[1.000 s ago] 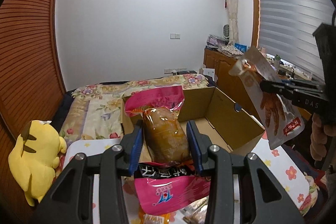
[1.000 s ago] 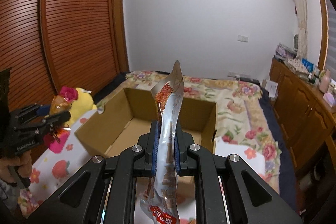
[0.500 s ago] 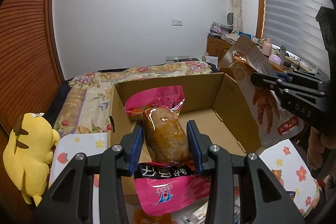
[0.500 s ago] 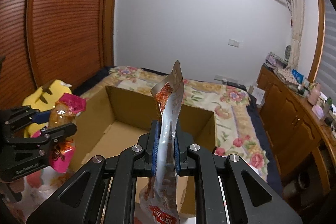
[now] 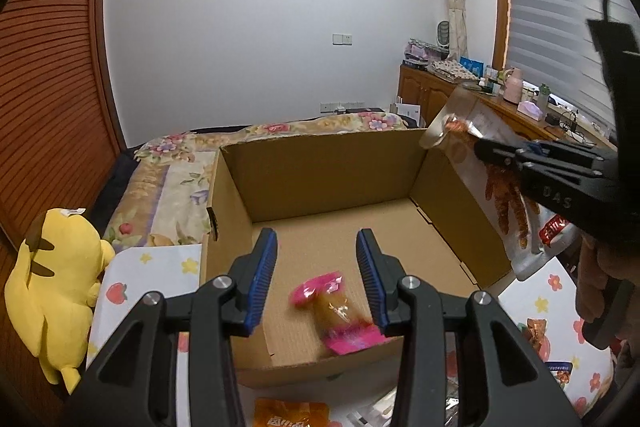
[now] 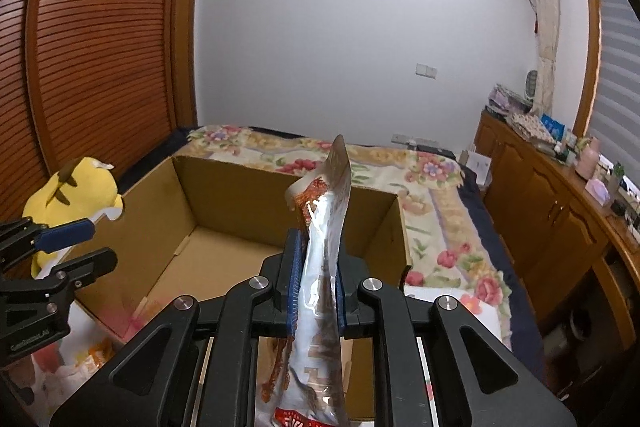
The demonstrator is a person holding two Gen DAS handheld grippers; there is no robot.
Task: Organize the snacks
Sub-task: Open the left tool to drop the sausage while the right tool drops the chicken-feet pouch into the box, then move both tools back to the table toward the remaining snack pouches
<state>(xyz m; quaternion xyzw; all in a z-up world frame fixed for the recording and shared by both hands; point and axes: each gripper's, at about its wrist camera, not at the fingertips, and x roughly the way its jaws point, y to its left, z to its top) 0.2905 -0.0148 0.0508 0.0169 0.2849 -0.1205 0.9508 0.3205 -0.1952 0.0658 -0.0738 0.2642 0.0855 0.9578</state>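
Foil pouch (image 6: 325, 215), light, limp, slick: clenched mid-body in right tongs (image 6: 316, 267) over cardboard box (image 5: 332, 179), jaws just easing open; better pinched at flat seam. Left tongs (image 5: 316, 255) released, empty; pink packet (image 5: 340, 311) inside box.

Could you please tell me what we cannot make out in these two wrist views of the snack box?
- Pink snack packet: blurred in the left wrist view, print unreadable; it may be falling or lying in the cardboard box.
- Silver pouch: its lower end is cut off by the bottom edge of the right wrist view.
- Orange packet: cut off at the left wrist view's bottom edge.
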